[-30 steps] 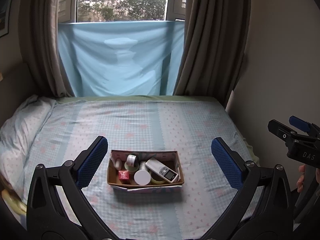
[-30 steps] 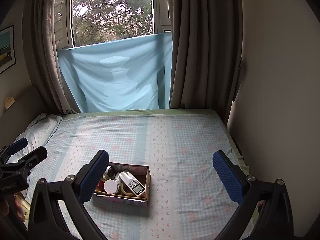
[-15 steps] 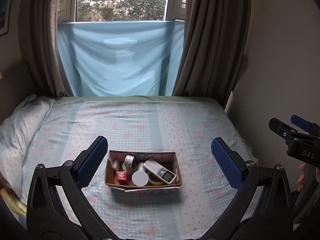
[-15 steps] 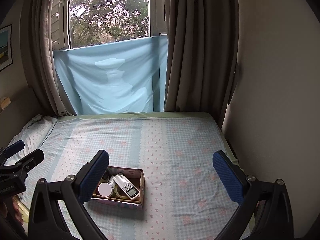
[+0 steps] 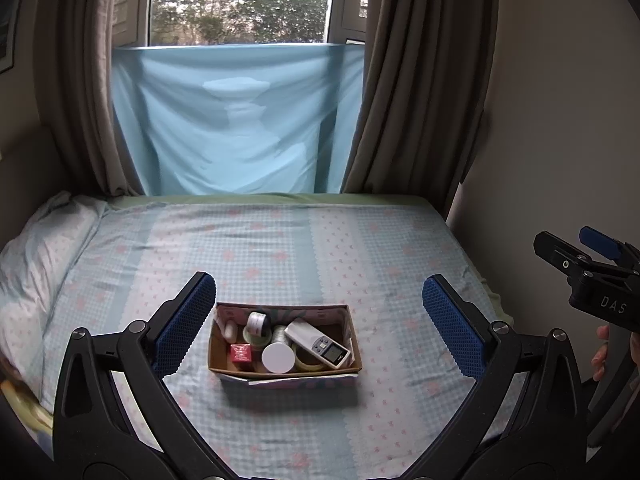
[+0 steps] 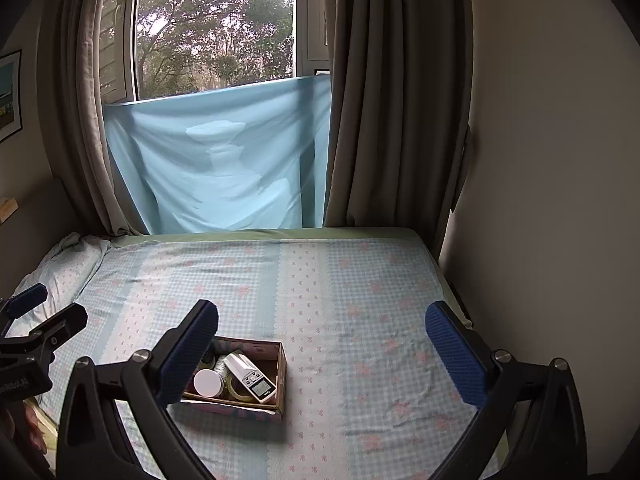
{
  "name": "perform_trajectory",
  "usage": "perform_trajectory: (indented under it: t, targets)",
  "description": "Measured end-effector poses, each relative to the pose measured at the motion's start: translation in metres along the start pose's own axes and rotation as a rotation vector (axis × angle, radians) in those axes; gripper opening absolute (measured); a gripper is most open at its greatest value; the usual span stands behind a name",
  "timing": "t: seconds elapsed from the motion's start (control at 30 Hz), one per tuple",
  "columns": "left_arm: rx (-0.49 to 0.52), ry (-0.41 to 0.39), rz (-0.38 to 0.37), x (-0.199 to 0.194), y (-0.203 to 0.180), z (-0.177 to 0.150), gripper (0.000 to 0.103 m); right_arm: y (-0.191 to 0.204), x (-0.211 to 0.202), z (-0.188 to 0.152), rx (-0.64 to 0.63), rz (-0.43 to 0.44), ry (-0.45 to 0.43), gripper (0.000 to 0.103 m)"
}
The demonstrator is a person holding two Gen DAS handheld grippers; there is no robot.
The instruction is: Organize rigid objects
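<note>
A cardboard box (image 5: 354, 346) sits on the bed near its front edge. It holds a white scale (image 5: 320, 343), a white-lidded jar (image 5: 278, 357), a small red box (image 5: 240, 352), tape rolls (image 5: 308, 359) and a small white jar (image 5: 257, 323). My left gripper (image 5: 320, 322) is open and empty, above and in front of the box. My right gripper (image 6: 322, 350) is open and empty, to the right of the box (image 6: 281, 376), which shows low left in its view. The scale (image 6: 250, 376) and jar (image 6: 208, 382) show there too.
The bed (image 5: 320, 240) has a blue checked sheet with a pillow (image 5: 36, 256) at the left. A wall (image 6: 552, 200) runs along the right side. Curtains (image 5: 420, 80) and a blue cloth (image 5: 236, 120) hang at the window behind.
Both grippers have drawn slightly back and shifted; the box sits a little lower and further left in the right wrist view. The jaws stay open and the box's contents are unchanged.
</note>
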State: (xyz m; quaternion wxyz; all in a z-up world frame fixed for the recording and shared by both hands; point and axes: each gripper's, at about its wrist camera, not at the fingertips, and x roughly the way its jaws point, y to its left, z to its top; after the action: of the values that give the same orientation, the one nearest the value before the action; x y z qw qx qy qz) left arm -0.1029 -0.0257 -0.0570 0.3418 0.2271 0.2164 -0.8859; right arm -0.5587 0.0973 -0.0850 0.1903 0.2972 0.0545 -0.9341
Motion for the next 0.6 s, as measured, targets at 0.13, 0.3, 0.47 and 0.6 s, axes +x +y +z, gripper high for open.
perform_trajectory:
  t: [0.13,0.3,0.47,0.6]
  targets:
    - [-0.015,0.005,-0.015,0.0002,0.0026,0.0009,0.103,0.0019,0.0000,0.0005,-0.006,0.001,0.002,0.103]
    - [-0.018,-0.002,-0.012,0.0008,0.0042,0.0012,0.103,0.0043,-0.0004,0.0013,-0.016,0.003,0.003,0.103]
    - [-0.017,-0.031,-0.034,-0.0030,0.0040,0.0024,0.103,0.0055,-0.0010,0.0020,-0.013,0.000,-0.002,0.103]
    - [-0.006,-0.069,-0.014,-0.0083,0.0004,0.0035,0.103,0.0092,-0.0011,0.0021,-0.020,-0.002,-0.005,0.103]
